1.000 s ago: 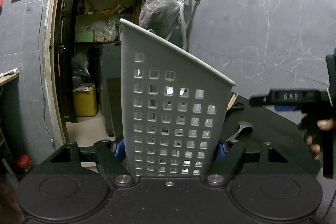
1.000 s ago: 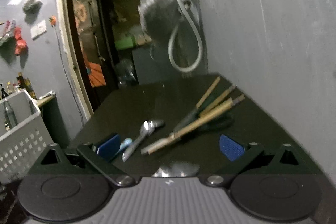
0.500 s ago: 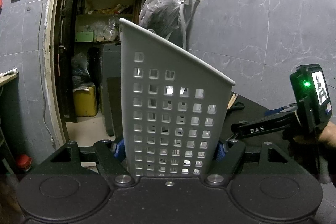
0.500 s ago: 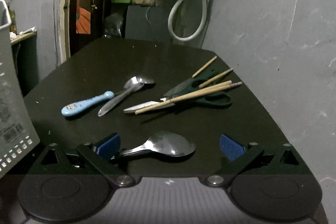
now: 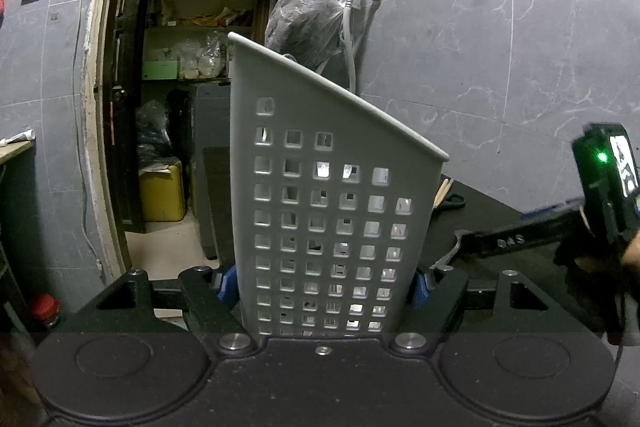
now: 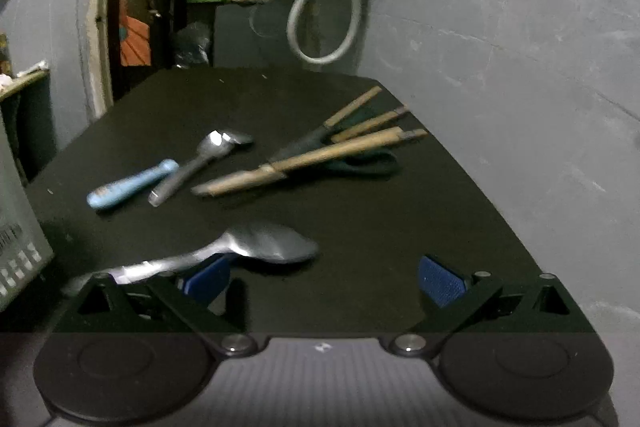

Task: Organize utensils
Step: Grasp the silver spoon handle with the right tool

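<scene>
My left gripper (image 5: 324, 287) is shut on a grey perforated utensil basket (image 5: 320, 195), held upright between its blue pads. My right gripper (image 6: 324, 279) hangs open, low over the black table (image 6: 400, 219). A large steel spoon (image 6: 268, 247) lies just ahead of it, its handle running past the left fingertip (image 6: 206, 279). Farther back lie a blue-handled utensil (image 6: 132, 185), a small steel spoon (image 6: 200, 163), wooden chopsticks (image 6: 320, 155) and dark-handled scissors (image 6: 360, 163). From the left wrist view, one of the right gripper's fingers (image 5: 512, 239) slants down at the right.
The basket's corner (image 6: 16, 227) stands at the table's left edge. A grey tiled wall (image 6: 520, 87) runs along the table's right side, with a hose loop (image 6: 328, 19) behind. An open doorway (image 5: 180, 107) with shelves lies beyond the left end.
My right gripper has dropped and levelled out, closing in on the large spoon, which now lies by its left finger. The left gripper and basket have not moved.
</scene>
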Tool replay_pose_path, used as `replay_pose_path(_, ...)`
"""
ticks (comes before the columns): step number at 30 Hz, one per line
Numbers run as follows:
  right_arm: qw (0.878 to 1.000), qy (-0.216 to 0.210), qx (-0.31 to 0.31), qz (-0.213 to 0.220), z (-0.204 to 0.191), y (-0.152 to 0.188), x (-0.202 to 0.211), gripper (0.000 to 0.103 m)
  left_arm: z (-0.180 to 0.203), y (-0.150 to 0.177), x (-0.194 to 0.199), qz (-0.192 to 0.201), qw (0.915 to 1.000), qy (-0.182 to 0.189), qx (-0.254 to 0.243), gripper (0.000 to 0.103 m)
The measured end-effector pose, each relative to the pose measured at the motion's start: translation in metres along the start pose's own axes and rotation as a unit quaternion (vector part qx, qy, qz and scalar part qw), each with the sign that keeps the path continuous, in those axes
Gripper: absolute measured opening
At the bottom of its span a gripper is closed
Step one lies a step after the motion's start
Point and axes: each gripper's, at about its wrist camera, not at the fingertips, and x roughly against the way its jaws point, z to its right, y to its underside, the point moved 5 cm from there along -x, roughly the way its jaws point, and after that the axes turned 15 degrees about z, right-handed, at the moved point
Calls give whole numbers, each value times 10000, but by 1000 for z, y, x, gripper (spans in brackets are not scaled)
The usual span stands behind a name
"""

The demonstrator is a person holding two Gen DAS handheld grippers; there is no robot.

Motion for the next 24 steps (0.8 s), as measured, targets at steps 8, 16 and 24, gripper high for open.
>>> replay_pose_path(8,9966,-140,807,14,-38,-14,-19,103,0,0,-1,2,10000,6,8,77)
replay_pose_path(16,9972,-51,739,-64,-11,1,6,103,0,1,0,1,10000,-1,10,77)
replay_pose_path(24,9997,-201,116,-86,17,11,38,103,0,2,0,0,10000,13,12,77)
